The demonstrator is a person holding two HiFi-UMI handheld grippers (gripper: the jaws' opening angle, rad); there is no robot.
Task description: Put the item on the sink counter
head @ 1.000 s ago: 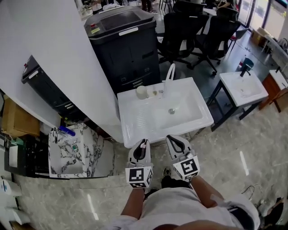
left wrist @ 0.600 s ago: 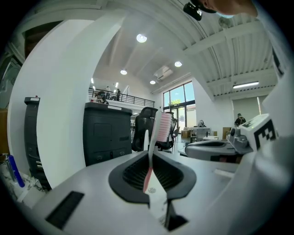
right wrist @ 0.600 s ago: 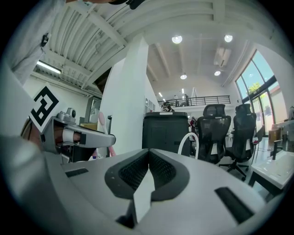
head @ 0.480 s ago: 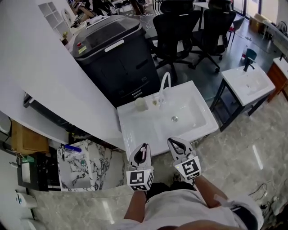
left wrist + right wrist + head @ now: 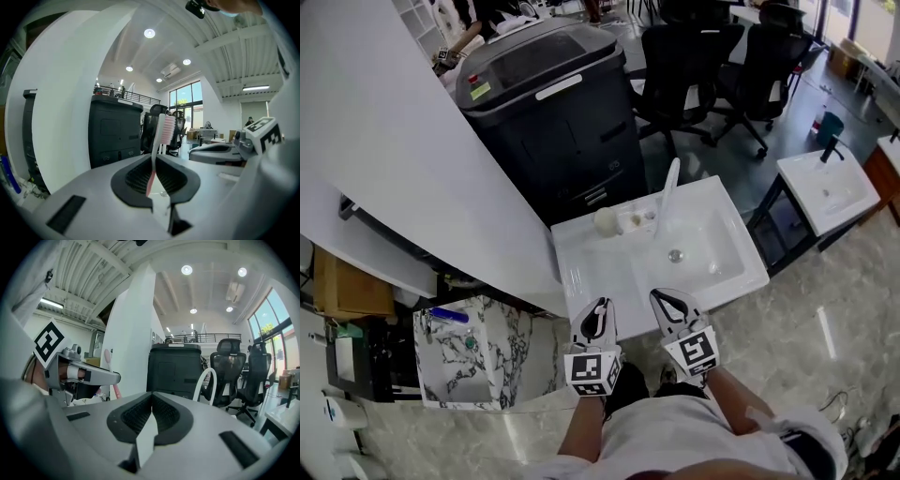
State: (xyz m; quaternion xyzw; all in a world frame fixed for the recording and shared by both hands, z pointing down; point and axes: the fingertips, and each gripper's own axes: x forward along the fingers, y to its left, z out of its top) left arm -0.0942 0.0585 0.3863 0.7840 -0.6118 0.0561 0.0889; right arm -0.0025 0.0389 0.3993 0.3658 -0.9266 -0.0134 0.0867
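Seen from above, a person stood just in front of a white ceramic sink unit, holding a claw in each hand at its near edge. The left claw was clenched on a pink-and-white toothbrush. It gripped the handle low down, so the bristled head stood up above the jaws. The toothbrush was held at the near edge of the sink unit, by the flat worktop part left of the basin. The right claw, just beside the left one, was clenched with its jaws pressed together and nothing between them. At the back of the sink unit rose a white curved tap, with a pale round cup just left of it. Behind the sink unit stood a large black cabinet-like machine and several black office chairs. To the left of the sink unit lay a marble-patterned slab.
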